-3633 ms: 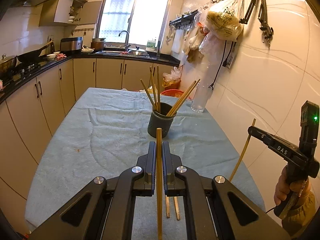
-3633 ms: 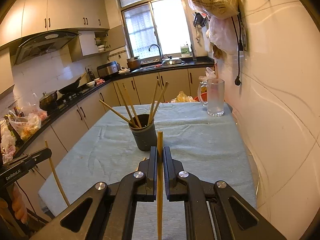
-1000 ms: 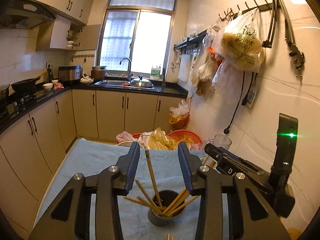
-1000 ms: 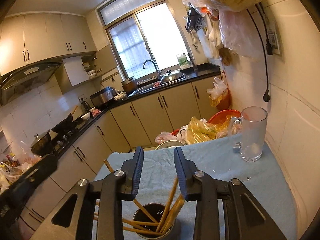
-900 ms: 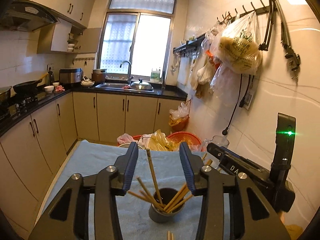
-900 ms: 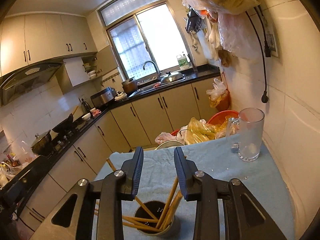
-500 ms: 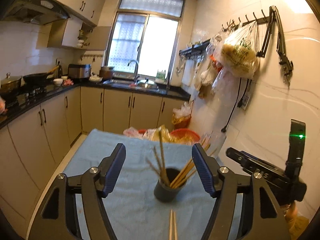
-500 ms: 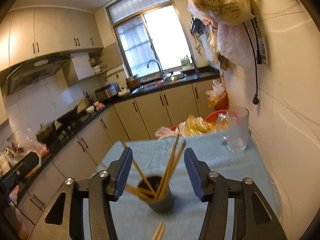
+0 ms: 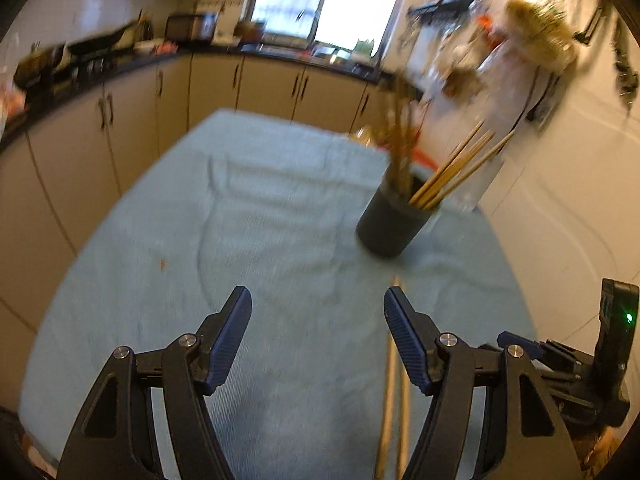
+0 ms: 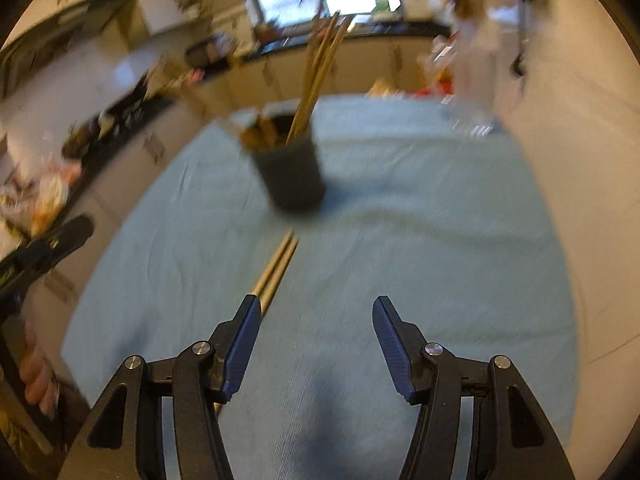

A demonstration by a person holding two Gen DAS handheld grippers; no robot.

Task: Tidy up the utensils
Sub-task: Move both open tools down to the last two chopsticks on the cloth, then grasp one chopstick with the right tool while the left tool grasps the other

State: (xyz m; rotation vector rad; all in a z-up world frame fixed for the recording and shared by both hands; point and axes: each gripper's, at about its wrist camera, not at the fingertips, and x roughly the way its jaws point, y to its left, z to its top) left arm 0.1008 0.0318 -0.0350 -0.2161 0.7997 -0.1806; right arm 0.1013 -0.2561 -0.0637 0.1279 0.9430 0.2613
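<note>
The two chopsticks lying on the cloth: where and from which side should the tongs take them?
The two chopsticks lie flat, side by side, pointing toward the dark holder. Probably best gripped mid-shaft from above, pads straddling one stick across its width; the open right tongs are nearest.

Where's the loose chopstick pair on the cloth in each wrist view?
Left wrist: loose chopstick pair lies lower right, partly behind the right finger.
Right wrist: same pair lies left of centre, passing under the left finger.
Shared landmark: dark holder beyond their far ends.
</note>
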